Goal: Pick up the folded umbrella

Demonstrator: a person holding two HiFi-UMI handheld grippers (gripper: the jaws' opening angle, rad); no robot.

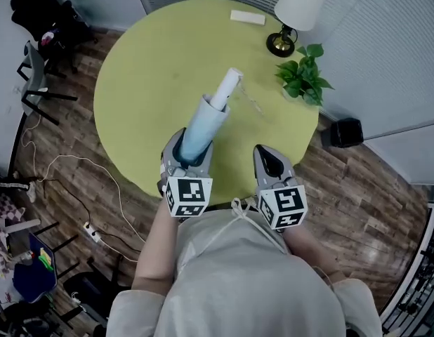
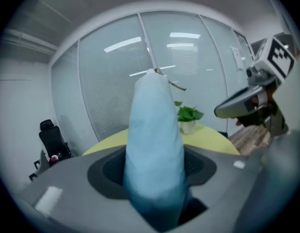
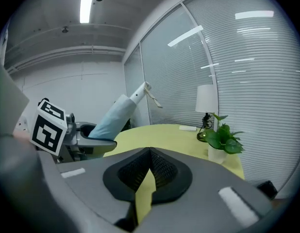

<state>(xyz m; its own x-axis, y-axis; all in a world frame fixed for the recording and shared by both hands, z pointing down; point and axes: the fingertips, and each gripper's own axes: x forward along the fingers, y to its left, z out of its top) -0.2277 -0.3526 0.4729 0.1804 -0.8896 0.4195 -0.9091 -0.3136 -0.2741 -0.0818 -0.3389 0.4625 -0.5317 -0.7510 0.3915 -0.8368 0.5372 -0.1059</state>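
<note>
The folded umbrella [image 1: 206, 121] is a light blue sleeve with a white handle end, tilted up and away over the round yellow-green table [image 1: 147, 69]. My left gripper [image 1: 196, 144] is shut on its lower end. In the left gripper view the umbrella [image 2: 152, 144] fills the space between the pads, and a thin strap hangs from its far tip. My right gripper [image 1: 265, 153] hovers beside it over the table's near edge, shut and holding nothing. The right gripper view shows the umbrella [image 3: 111, 120] held up in the left gripper [image 3: 87, 135].
At the table's far right stand a white-shaded lamp [image 1: 298, 12], a potted green plant [image 1: 305, 76] and a flat white box [image 1: 247, 17]. A black bin [image 1: 343, 132] sits on the wood floor at right. Chairs [image 1: 41, 76] and cables [image 1: 69, 188] lie at left.
</note>
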